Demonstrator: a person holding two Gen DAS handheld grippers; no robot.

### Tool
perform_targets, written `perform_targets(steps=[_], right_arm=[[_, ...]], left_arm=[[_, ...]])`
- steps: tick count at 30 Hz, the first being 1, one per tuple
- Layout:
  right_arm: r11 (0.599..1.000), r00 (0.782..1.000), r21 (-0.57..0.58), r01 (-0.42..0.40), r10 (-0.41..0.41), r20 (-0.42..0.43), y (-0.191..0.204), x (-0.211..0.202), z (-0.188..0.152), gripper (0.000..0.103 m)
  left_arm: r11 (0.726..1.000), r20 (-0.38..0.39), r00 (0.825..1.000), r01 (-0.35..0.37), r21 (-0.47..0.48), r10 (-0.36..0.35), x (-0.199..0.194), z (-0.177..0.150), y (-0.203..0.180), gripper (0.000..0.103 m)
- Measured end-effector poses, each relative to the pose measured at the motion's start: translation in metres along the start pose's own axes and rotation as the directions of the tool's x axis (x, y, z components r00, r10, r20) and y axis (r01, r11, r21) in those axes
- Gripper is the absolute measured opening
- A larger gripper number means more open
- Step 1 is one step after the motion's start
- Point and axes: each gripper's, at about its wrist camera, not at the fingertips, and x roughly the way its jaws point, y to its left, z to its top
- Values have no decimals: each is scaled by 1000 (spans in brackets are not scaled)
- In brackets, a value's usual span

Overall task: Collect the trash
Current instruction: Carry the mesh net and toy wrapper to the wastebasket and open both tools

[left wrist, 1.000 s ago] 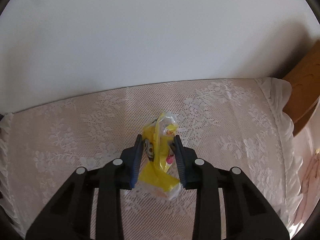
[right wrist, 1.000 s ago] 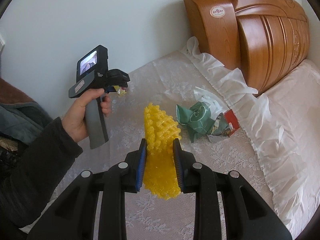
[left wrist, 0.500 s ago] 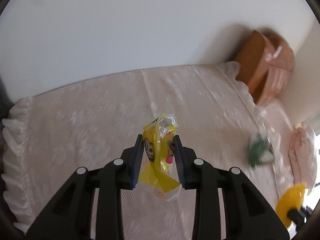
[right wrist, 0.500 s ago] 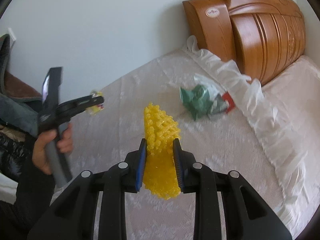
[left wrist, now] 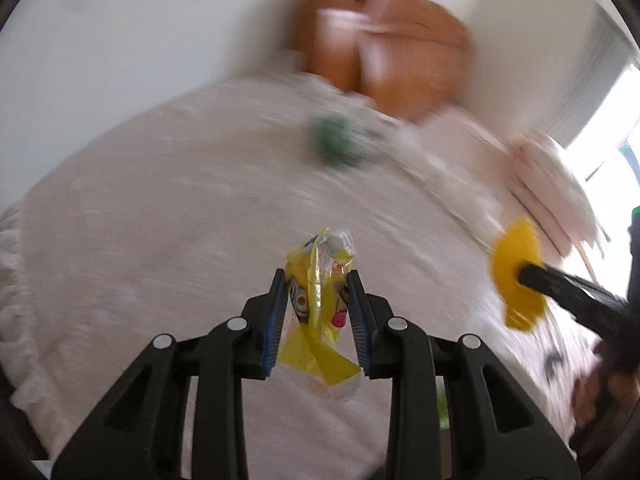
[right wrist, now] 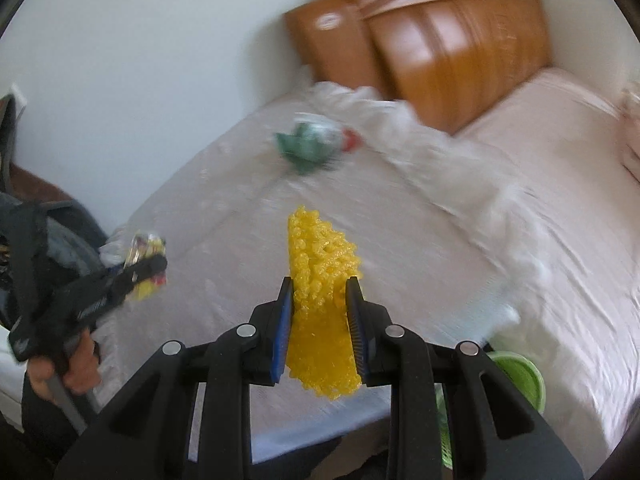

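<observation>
My left gripper (left wrist: 318, 280) is shut on a yellow snack wrapper (left wrist: 320, 304) with a cartoon face, held above the lace-covered bed (left wrist: 180, 208). My right gripper (right wrist: 319, 288) is shut on a piece of yellow bubbly foam netting (right wrist: 322, 264). The right wrist view also shows the left gripper (right wrist: 154, 264) with its wrapper (right wrist: 148, 246) at the left. In the left wrist view the right gripper (left wrist: 520, 276) and the yellow netting (left wrist: 514, 256) appear at the right. A crumpled green wrapper (right wrist: 308, 146) with a red scrap beside it lies on the bed near the headboard, blurred.
A wooden headboard (right wrist: 436, 36) stands at the far end against a pale wall. White ruffled fabric (right wrist: 440, 160) runs across the bed. A green bin (right wrist: 520, 372) sits by the bed's near edge at the lower right. A hand (right wrist: 68, 372) and dark sleeve are at the left.
Both grippers have swung back from the bed, each keeping its item; the views now take in more of the bed. The headboard and green wrapper have come into the left wrist view.
</observation>
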Motion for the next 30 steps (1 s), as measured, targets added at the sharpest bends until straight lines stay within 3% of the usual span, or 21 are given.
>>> perform_targets(steps=[4, 7, 12, 17, 23, 25, 27, 29, 30], right_arm=[[994, 997, 81, 75, -77, 22, -46, -40, -32, 27], [977, 989, 161, 138, -145, 34, -84, -70, -61, 27], [938, 976, 282, 202, -216, 17, -135, -92, -105, 27], [904, 967, 346, 250, -250, -46, -175, -70, -145, 27], [894, 962, 362, 266, -223, -157, -198, -3, -168, 27], [895, 955, 344, 284, -230, -190, -199, 14, -174, 31], [898, 948, 329, 292, -226, -223, -203, 31, -182, 44], [899, 940, 327, 290, -203, -274, -208, 49, -193, 72], [899, 936, 327, 291, -198, -290, -210, 54, -197, 75]], left_arm=[[979, -51, 991, 127, 157, -121, 5, -24, -77, 30], [942, -101, 977, 210, 263, -189, 8, -36, -129, 30], [888, -138, 961, 274, 370, -239, 9, -50, -180, 30], [858, -169, 956, 289, 424, -239, 14, -59, -211, 30], [854, -165, 964, 263, 449, -210, 6, -72, -225, 30], [859, -158, 968, 246, 448, -195, 6, -74, -227, 30], [865, -155, 970, 236, 442, -186, 5, -77, -226, 30], [873, -156, 972, 227, 432, -175, 4, -80, -225, 30], [875, -158, 972, 224, 430, -172, 4, -81, -225, 30]])
